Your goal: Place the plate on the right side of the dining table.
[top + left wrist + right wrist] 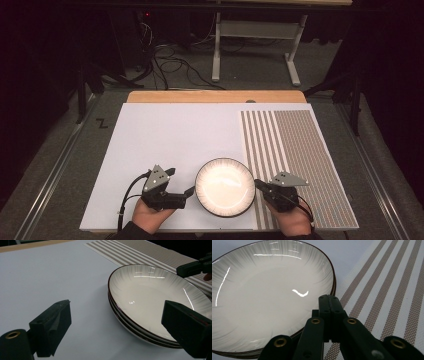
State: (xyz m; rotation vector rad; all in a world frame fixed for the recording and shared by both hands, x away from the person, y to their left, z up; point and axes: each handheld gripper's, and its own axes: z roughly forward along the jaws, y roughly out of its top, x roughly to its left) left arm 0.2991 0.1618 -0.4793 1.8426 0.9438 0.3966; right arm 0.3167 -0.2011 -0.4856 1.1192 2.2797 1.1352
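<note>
A stack of three white plates [225, 187] with dark rims sits near the front edge of the white board [165, 135]. My left gripper [181, 181] is open just left of the stack. In the left gripper view its jaws stand wide apart, one over the bare board and the other in front of the plates [150, 297], nothing between them. My right gripper [257, 184] is shut, its tip at the stack's right rim. The right gripper view shows the closed jaws [329, 298] lying over the rim of the plates [262, 290]. The right gripper [192, 267] also appears beyond the far rim.
A beige-and-white striped mat [295, 145] covers the board's right part, touching the plates' right side. The wooden table edge [215, 96] shows behind the board. On the floor beyond are cables [170, 65] and a white table frame [250, 45].
</note>
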